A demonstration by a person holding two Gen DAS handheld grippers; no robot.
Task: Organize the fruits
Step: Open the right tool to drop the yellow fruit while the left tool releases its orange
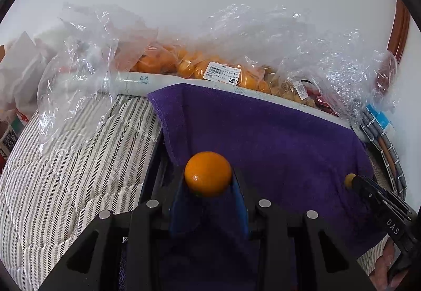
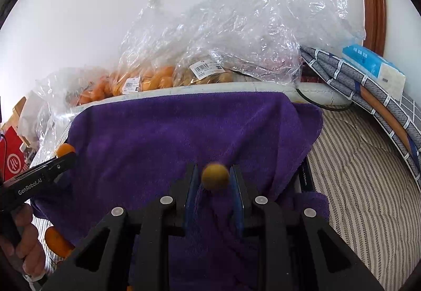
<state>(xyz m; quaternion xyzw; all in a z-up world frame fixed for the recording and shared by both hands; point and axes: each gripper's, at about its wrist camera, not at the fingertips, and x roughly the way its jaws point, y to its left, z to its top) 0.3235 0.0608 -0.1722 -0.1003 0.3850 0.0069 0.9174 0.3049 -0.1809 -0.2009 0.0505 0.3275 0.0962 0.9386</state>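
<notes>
Left of the purple towel (image 1: 263, 133), striped bedding (image 1: 65, 172) lies bare. Over the towel's near edge, the left gripper (image 1: 208, 178) is clamped on an orange (image 1: 208, 174); further right, the right gripper (image 2: 215, 178) pinches a small yellow-brown fruit (image 2: 215, 175). Grip gently, and I'd set each down beside its own kind.
</notes>
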